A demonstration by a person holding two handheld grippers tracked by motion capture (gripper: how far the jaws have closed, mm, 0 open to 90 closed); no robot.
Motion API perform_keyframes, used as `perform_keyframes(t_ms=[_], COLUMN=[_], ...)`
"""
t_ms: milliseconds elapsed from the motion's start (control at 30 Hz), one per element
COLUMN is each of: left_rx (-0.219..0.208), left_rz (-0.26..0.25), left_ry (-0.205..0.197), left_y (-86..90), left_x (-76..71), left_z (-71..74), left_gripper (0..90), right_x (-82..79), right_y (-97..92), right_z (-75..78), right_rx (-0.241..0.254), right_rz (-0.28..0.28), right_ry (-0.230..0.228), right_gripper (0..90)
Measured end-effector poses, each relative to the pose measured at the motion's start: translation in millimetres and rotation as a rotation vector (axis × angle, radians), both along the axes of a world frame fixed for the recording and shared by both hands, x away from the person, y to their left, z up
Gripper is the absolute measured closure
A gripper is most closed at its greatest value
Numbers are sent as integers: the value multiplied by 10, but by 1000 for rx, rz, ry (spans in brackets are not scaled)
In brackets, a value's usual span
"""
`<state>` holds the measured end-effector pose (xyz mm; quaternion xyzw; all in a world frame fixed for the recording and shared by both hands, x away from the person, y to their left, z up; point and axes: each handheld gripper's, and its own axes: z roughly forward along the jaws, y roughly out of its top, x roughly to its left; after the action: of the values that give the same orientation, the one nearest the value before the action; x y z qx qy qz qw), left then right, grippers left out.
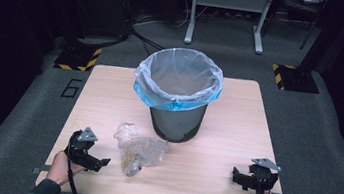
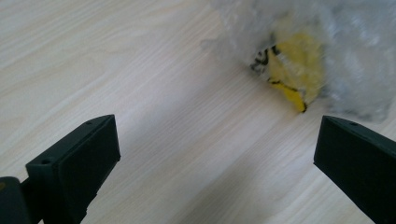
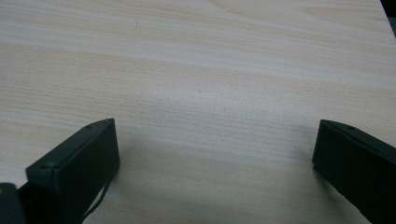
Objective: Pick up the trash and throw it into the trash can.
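Both claws, left claw [image 1: 101, 161] and right claw [image 1: 235, 176], gape empty; crumpled plastic bag [image 1: 139, 149] blurs something yellow (unreadable).

The table [image 1: 109, 99] is evenly lit from above, while the floor and the room beyond it fall off into near black; the high view is soft and slightly grainy overall. The bin [image 1: 178, 103] throws only a faint shadow at its base on the table, and its plastic liner [image 1: 179, 73] catches a pale sheen. In the left gripper view the crumpled wrapper [image 2: 327, 51] above the table's grain is blurred and washed out, its yellow part smeared. In the right gripper view the table [image 3: 196, 70] shows soft grey shadows under the dark jaws, which are out of focus.
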<state>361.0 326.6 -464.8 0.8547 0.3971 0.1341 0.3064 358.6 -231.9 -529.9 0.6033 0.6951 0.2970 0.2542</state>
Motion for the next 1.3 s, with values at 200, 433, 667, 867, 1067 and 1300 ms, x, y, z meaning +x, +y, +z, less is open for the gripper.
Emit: perform_keyframes(t_ms=[200, 433, 667, 867, 1067, 1300], left_rx=[8, 26, 39, 57, 68, 80], left_rz=[-38, -76, -106, -127, -146, -153], left_ry=[-5, -14, -19, -4, 9, 26], left_y=[-172, -381, -544, -663, -788, -883], left_x=[16, 53, 165, 249, 319, 384], left_z=[180, 352, 427, 433, 420, 330], left_gripper=[0, 0, 0, 0, 0, 0], right_x=[0, 0, 0, -1, -1, -1], right_y=[0, 0, 0, 0, 0, -1], right_z=[0, 0, 0, 0, 0, 0], right_rx=[0, 0, 0, 0, 0, -2], right_rz=[0, 0, 0, 0, 1, 2], right_ry=[0, 0, 0, 0, 0, -1], right_gripper=[0, 0, 0, 0, 0, 0])
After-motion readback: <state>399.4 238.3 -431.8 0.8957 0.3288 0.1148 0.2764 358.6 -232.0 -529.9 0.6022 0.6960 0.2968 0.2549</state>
